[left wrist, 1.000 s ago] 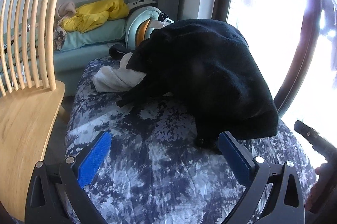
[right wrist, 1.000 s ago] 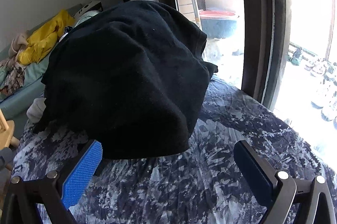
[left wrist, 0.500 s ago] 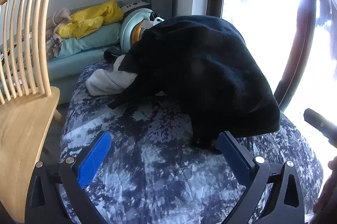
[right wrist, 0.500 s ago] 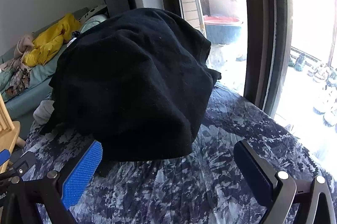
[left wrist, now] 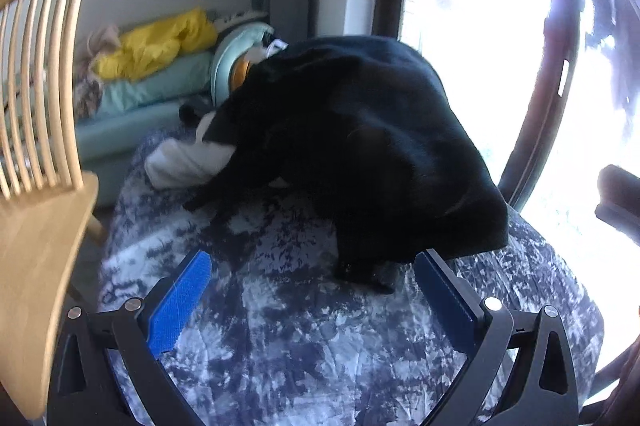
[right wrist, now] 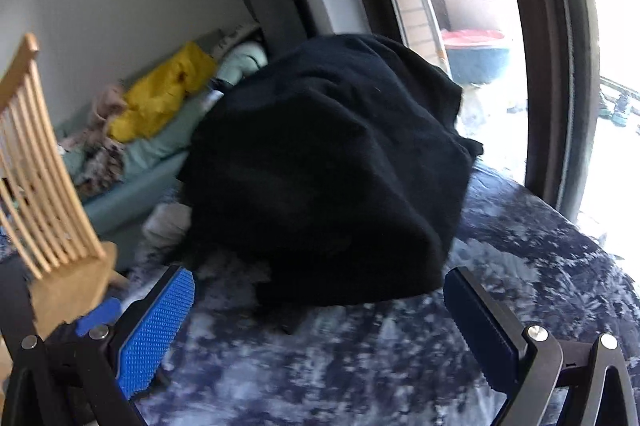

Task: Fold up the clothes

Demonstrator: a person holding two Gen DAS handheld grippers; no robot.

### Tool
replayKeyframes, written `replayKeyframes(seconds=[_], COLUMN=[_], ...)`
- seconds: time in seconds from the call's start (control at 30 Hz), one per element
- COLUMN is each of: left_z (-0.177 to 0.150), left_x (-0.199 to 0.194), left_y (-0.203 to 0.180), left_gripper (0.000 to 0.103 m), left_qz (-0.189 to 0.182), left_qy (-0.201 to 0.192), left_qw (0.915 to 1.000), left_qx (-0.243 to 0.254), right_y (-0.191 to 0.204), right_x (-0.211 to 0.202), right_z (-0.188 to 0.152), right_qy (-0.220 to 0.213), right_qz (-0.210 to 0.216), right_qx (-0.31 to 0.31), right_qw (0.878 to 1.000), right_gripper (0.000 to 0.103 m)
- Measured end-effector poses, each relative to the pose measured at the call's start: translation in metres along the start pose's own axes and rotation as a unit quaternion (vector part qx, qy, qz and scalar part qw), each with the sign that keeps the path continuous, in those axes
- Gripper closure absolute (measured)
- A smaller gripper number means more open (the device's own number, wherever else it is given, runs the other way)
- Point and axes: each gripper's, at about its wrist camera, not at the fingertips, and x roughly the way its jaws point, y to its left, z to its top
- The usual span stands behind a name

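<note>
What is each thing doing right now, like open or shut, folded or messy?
Left gripper: open, holding nothing.
Right gripper: open, holding nothing.
Black garment: unfolded, heaped in a mound on the bed.
White cloth: bunched, partly under the black garment.
Blue patterned bedspread: spread out, wrinkled.
Yellow garment: crumpled on the green couch.
Wooden chair: upright, nothing on the visible seat.

Matt black cloth garment point(left wrist: 360, 145); smooth pale wood chair point(left wrist: 36, 246).
</note>
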Motion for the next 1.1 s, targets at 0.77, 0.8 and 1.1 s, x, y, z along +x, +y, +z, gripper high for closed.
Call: replayKeyframes(seconds=[0.77,0.8,1.1], left_z=[0.002,0.003,0.012], left_x=[-0.002,-0.003,-0.012], left_y=[0.003,0.004,0.009], left_gripper=[0.000,0.000,0.000], left_qz=[-0.004,-0.006,0.011], left_qy=[0.007,0.007,-0.011], left_qw=[1.0000,1.0000,0.9999], left_qx=[-0.001,-0.002,0.006], right_y=[0.015,0.013,-0.028], right_x=[0.005,0.007,0.059], right_z=[-0.004,-0.002,0.002], right_qy=[-0.001,-0.002,0.085], right_qz=[-0.067,-0.084,-0.122], right_qx=[-0.063,-0.073,-0.107], right_qw=[0.996,0.994,0.983], right_gripper=[0.001,0.001,0.001])
